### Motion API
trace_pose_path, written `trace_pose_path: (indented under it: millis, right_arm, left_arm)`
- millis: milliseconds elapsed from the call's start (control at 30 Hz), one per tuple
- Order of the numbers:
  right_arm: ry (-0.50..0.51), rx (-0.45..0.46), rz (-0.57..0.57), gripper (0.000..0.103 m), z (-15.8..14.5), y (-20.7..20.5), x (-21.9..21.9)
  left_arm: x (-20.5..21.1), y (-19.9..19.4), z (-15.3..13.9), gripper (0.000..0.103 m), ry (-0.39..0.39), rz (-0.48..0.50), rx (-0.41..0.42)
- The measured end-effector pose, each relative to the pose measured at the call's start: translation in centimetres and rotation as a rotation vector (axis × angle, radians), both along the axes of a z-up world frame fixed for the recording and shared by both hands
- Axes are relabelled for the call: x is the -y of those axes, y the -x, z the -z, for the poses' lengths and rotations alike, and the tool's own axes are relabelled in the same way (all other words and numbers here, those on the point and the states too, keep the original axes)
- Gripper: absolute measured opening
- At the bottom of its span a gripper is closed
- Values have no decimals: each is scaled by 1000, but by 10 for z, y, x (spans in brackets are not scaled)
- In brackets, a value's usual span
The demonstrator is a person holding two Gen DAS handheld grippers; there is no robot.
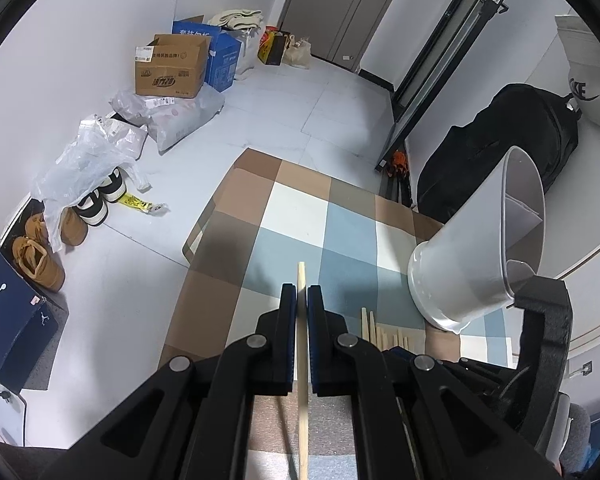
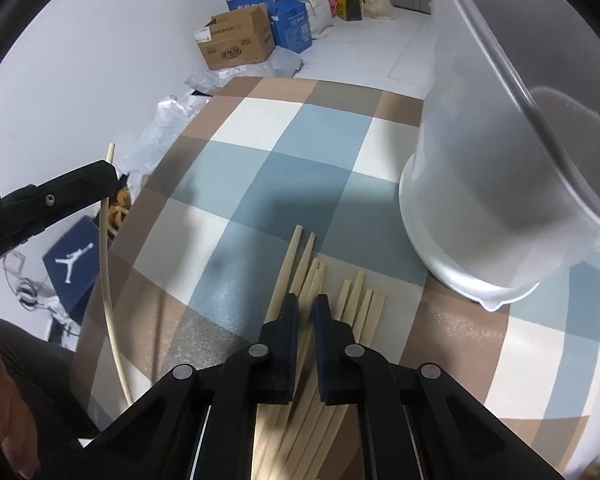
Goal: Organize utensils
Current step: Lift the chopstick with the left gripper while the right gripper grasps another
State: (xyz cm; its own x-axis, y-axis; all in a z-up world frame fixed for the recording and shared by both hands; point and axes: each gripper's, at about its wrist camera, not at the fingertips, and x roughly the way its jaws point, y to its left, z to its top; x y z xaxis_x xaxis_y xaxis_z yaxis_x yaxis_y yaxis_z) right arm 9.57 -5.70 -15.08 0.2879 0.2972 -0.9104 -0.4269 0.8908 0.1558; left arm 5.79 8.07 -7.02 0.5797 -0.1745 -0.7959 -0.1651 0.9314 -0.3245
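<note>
Left gripper [image 1: 302, 292] is clenched on a single wooden chopstick [image 1: 301, 280], whose tip pokes out just past the blue pads while its shaft runs back between the jaws; in the right wrist view that same stick stands lifted clear of the table, off to the left; right gripper [image 2: 306, 304] is down at the pile of chopsticks [image 2: 332, 308] lying fanned on the checked tablecloth [image 2: 284, 148], its jaws nearly together with one or two sticks running between the pads, though whether the pads truly pinch them I cannot tell; a white plastic container [image 2: 472, 208] stands on the cloth just right of the pile, a divider visible inside from the left wrist view; cardboard boxes [image 1: 172, 66] and shoes [image 1: 100, 198] sit on the floor beyond.
</note>
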Motion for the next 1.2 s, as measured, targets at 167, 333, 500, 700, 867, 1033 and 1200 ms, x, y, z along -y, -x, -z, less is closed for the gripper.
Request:
trace_pose_path:
  millis: [167,333,500,700,867,1033,1200]
  right_arm:
    - [-60,14,39,6,-10,3,13]
    - [-140,51,63,6,-30,11,28]
    - [-212,85,74,5,-48,22,40]
    - [-261,104,91,5,-59,28,49]
    - [-330,147,119,5,-80,31,64]
    - [-357,259,101,4,-112,50,82]
    - [-365,336,87,4,-127,63,95]
  left_arm:
    - [2,1,-3,1,-3,9,9]
    - [5,3,-11,1,-14,21,41]
    - [7,6,-17,1,-9,27,72]
    - [8,11,-21,1,17,24,90]
    - [15,17,-36,1,17,54,143]
    - [25,25,-51,1,16,99,203]
    - [37,28,-61,1,-14,138,220]
